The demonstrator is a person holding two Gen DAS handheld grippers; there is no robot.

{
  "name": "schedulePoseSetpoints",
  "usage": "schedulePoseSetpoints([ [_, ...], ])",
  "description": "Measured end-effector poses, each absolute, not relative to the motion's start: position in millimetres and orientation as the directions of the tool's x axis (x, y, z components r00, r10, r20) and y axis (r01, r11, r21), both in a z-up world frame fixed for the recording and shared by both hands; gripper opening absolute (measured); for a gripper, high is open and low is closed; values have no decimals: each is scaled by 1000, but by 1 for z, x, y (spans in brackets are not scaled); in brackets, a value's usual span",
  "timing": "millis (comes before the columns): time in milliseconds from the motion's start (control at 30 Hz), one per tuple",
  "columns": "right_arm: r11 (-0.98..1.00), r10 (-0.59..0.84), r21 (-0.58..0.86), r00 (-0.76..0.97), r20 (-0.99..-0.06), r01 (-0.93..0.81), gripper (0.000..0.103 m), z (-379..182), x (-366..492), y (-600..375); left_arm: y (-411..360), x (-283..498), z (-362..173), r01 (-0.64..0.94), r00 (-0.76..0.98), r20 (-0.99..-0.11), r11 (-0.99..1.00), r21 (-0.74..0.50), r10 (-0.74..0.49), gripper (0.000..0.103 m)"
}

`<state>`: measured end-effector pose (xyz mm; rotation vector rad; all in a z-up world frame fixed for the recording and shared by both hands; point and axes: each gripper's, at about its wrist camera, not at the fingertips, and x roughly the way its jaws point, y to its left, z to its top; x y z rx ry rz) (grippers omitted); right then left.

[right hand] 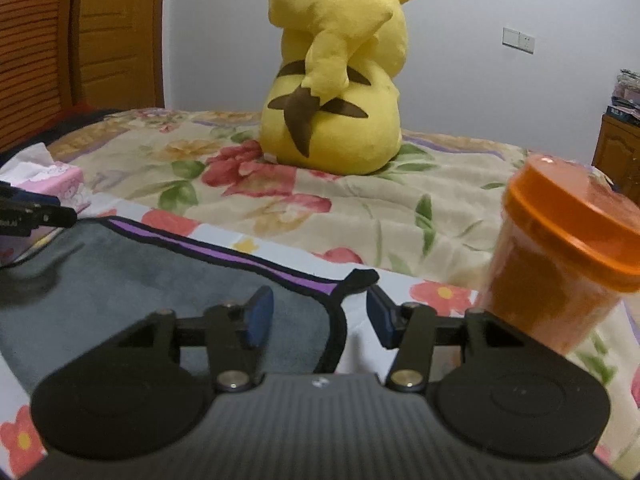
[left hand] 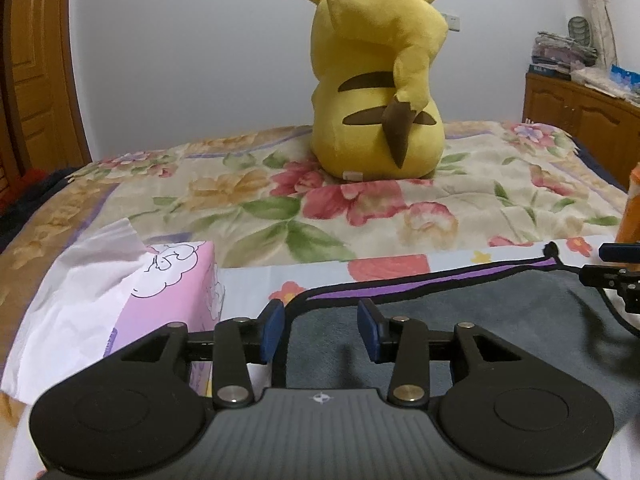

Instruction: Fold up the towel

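Note:
A grey towel (left hand: 460,308) with a black and purple border lies flat on the flowered cloth; it also shows in the right wrist view (right hand: 132,264). My left gripper (left hand: 322,330) is open, its blue pads either side of the towel's far left corner edge. My right gripper (right hand: 318,316) is open, straddling the towel's far right corner, near its black hanging loop (right hand: 362,278). Each gripper's tip shows at the edge of the other's view.
A pink tissue box (left hand: 172,292) with a tissue sticking out stands just left of the left gripper. An orange lidded jar (right hand: 560,252) stands right of the right gripper. A yellow plush toy (left hand: 376,80) sits behind on the floral bedspread (left hand: 460,200).

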<state>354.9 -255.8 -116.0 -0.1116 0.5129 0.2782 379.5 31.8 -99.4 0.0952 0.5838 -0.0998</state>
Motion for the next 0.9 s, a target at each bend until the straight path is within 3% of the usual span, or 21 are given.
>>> schedulePoseSetpoints([
  [200,957,244,-10,827,-507,-289,53,-103,332,-259,27,357,-87,134,824,-559,990,40,-89,61],
  [533,957,262,26,824,-503,-288,53,-68,278,-266,16,305,-56,163,820,-562,986,42,-111,68],
  [767,959,262,34,834,-485,-281,54,-43,247,-268,15,269,-25,165,833,-542,985,55,-109,79],
  [900,962,258,45,844,-470,-269,62,-30,232,-269,16,250,-9,153,843,-528,986,64,-97,90],
])
